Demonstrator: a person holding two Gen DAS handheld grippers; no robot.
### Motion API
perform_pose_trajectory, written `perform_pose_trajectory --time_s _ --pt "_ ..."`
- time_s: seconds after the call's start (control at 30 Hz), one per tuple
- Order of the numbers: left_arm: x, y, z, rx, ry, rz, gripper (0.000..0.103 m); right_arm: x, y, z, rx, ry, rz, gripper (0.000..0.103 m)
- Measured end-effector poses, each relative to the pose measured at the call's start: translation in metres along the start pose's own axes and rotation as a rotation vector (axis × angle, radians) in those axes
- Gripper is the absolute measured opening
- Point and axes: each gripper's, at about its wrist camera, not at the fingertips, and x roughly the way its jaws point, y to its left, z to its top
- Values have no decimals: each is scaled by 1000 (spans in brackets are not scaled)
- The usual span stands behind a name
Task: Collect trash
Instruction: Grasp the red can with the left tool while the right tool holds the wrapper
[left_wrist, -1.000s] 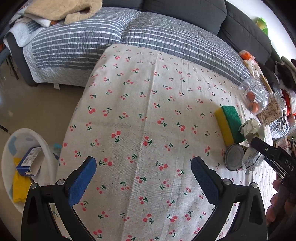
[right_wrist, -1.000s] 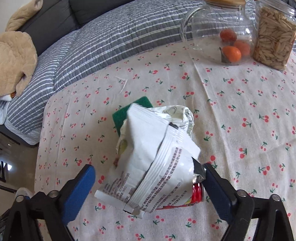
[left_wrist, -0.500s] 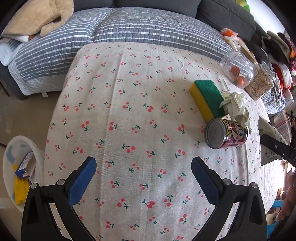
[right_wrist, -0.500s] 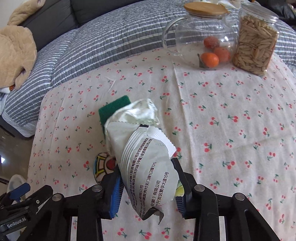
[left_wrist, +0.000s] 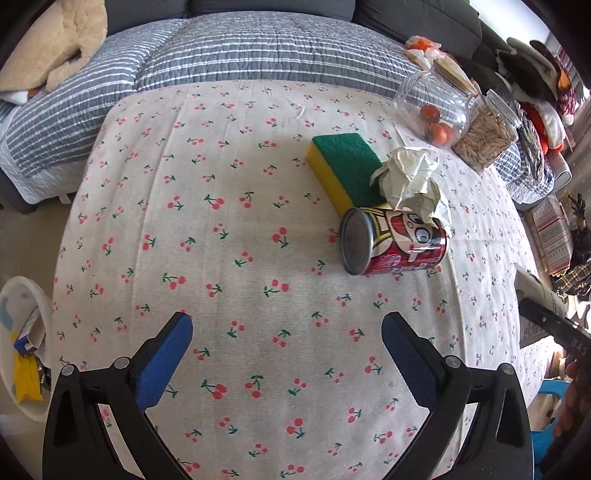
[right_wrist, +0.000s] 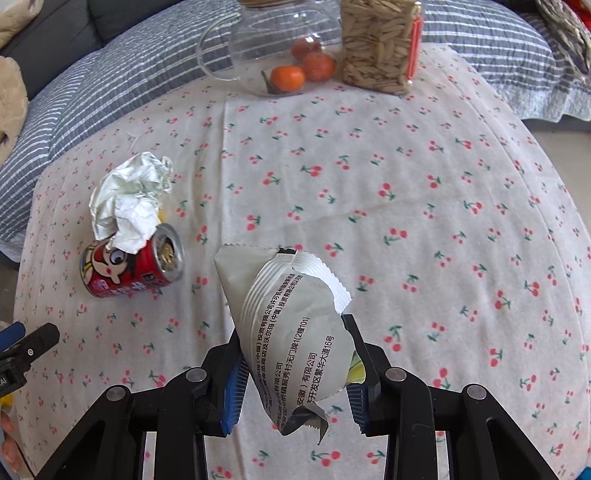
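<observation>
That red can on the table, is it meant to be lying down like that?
Probably not. The can lies tipped on its side beside the sponge, with crumpled paper resting against it. No spill shows.

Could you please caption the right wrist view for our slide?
Right gripper holds a white wrapper above the tablecloth.

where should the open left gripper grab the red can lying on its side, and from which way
Grip the red can across its round body near the middle, left gripper coming down from above, jaws spanning the width. It lies on its side with its flat end facing this gripper, so the ends give poor purchase. The crumpled paper leans on the far end and the sponge sits close behind, so stay toward the near half.
</observation>
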Motion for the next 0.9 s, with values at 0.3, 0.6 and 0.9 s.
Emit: perform_pose_trajectory --time_s 0.3,0.6,0.9 --pt "9 -29 3 29 -36 -85 102 3 -34 -13 37 45 -4 41" --pt "36 -71 7 62 -100 -42 102 4 -43 -15 28 49 -15 41" --pt "56 -103 7 -4 -194 83 103 2 -58 -16 55 49 -18 41"
